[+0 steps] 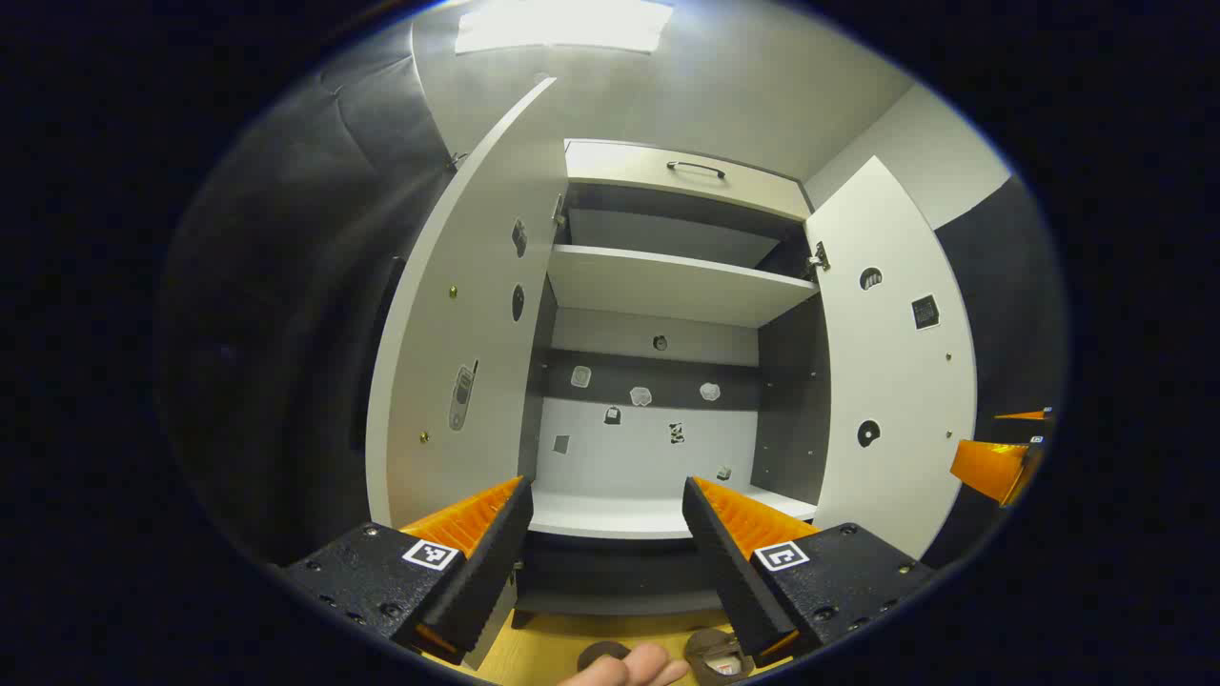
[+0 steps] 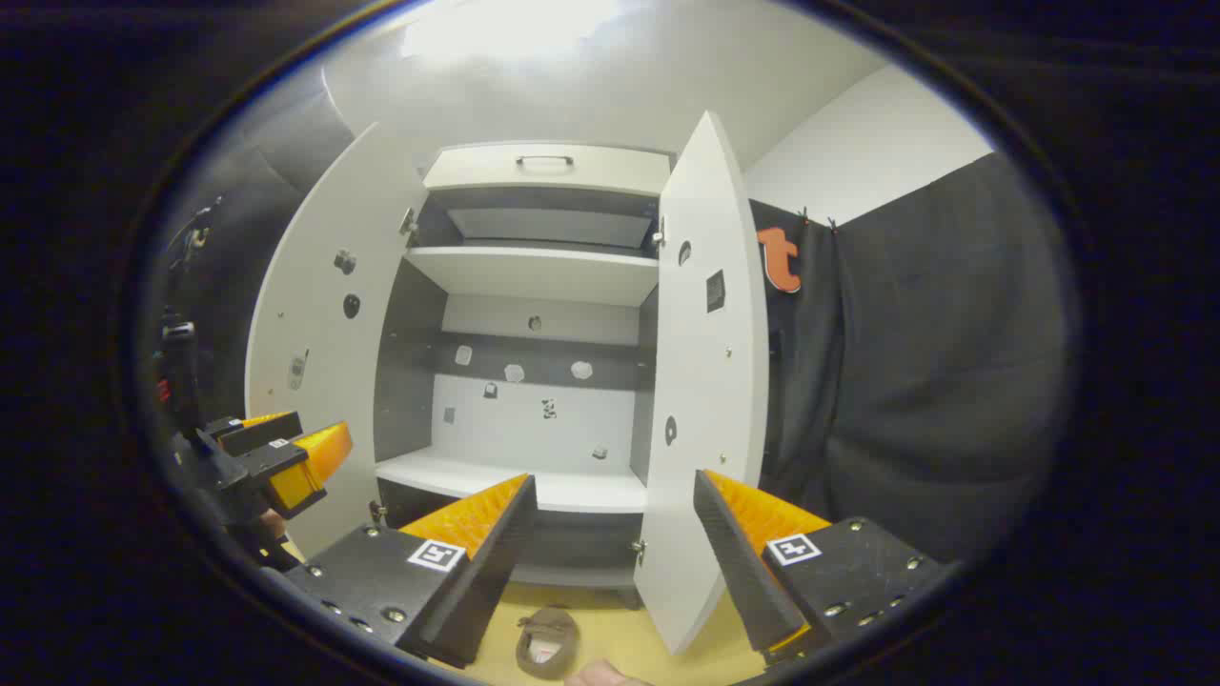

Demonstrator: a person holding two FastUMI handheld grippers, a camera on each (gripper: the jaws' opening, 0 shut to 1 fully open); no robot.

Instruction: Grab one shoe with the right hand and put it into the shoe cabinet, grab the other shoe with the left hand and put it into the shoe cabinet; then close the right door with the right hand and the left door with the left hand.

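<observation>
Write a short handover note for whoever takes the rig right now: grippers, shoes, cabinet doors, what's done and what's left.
Left gripper: open, empty, facing the shoe cabinet.
Right gripper: open, empty, beside the right door.
Both doors stand open, left door included; the lower shelf is bare.
One brown shoe lies on the floor before the cabinet; another shows at the left gripper view's bottom edge.
Done: nothing. Left: both shoes in, both doors shut.

A bright ceiling light (image 1: 562,24) shines above white walls (image 2: 858,143), black cloth (image 2: 915,381) hangs at both sides of the booth, and the floor (image 2: 610,634) below is of pale yellow wood.
</observation>
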